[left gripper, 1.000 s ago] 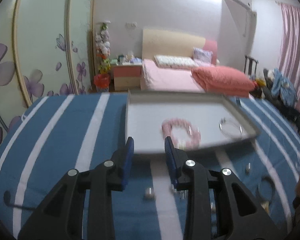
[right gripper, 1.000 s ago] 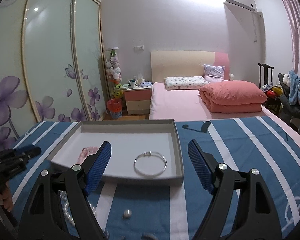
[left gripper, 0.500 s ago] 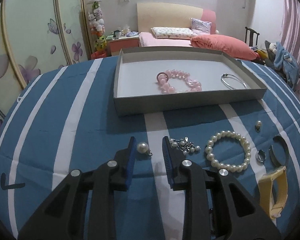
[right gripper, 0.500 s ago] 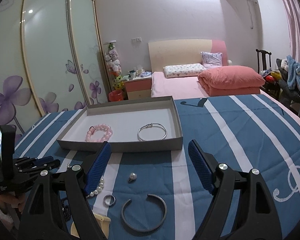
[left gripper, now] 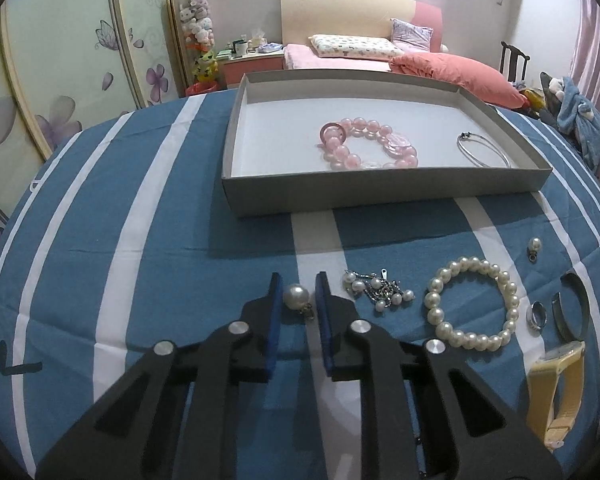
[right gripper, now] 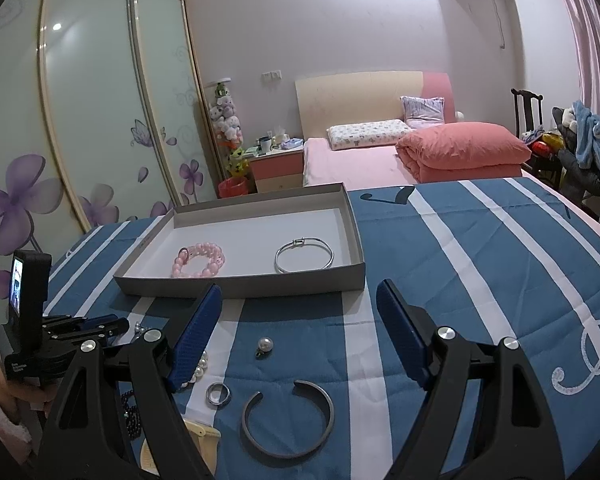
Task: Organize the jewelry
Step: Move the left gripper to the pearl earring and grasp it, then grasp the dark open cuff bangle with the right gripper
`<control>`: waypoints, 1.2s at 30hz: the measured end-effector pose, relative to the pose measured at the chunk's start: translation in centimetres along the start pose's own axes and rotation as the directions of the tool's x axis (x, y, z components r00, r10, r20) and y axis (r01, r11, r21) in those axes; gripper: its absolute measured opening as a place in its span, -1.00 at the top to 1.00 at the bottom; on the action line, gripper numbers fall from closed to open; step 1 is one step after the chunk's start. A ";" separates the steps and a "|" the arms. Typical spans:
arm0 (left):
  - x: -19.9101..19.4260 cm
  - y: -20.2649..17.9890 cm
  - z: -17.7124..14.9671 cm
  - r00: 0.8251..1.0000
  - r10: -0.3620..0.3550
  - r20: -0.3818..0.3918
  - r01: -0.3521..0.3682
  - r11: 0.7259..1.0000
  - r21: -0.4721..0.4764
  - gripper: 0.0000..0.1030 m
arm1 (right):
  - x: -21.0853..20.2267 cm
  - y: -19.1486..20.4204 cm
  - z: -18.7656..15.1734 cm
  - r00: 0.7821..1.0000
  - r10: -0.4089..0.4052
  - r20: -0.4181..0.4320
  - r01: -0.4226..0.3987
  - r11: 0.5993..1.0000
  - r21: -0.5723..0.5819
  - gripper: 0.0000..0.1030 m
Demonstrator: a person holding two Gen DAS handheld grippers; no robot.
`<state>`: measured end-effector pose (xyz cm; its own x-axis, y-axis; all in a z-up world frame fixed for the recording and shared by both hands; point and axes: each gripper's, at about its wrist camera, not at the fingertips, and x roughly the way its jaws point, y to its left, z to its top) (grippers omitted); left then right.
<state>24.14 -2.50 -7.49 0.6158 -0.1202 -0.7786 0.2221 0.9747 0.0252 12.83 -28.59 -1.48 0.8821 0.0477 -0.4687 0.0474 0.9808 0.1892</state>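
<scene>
On the striped cloth (left gripper: 140, 208), the tray (left gripper: 380, 192) sits at twelve o'clock. The right gripper (right gripper: 298, 320) gapes wide, empty. The left gripper (left gripper: 296, 294) is closing around a pearl pendant (left gripper: 297, 296), pads not yet pressing.

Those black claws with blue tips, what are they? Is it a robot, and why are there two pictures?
No robot: a person holds a claw tool in each hand, each carrying a camera that looks along its fingers. One picture comes from the left claw, the other from the right claw. On the blue-and-white striped cloth stands a shallow grey cardboard tray with a pink bead bracelet and a thin silver bangle inside. Outside it lie a white pearl bracelet, a small silver ring and an open grey metal cuff. The left claw is closing around a single white pearl charm that still lies on the cloth. The right claw is open and holds nothing.
</scene>
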 end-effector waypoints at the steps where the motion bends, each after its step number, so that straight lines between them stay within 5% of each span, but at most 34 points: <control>1: 0.0 0.0 0.0 1.000 0.000 0.000 0.000 1.000 0.000 0.71 | 0.0 0.0 0.0 1.000 0.000 0.000 0.000 1.000 0.000 -0.54; 8: -0.2 0.5 -0.2 1.000 0.001 0.003 -0.001 1.000 -0.013 0.73 | -0.2 -0.4 -0.5 1.000 -0.009 -0.020 0.009 1.000 -0.001 -0.54; 14: -1.0 2.0 -1.1 0.999 0.032 0.002 -0.032 0.999 -0.033 0.73 | 0.3 -1.1 -2.1 0.992 0.000 -0.129 -0.001 1.000 -0.009 -0.54; 22: -1.3 2.9 -1.4 0.999 0.041 0.001 -0.041 0.998 -0.041 0.73 | 1.8 0.0 -5.2 0.939 0.017 -0.343 -0.064 0.990 -0.126 -0.54; 36: -1.4 3.0 -1.5 0.999 0.036 0.000 -0.036 0.998 -0.046 0.73 | 4.3 1.8 -5.0 0.893 0.003 -0.450 -0.127 0.961 -0.245 -0.52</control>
<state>22.80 0.90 -7.27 0.6233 -0.0850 -0.7774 0.1651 0.9860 0.0246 14.40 -25.70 -7.50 0.5765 0.1308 -0.8066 -0.1811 0.9830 0.0299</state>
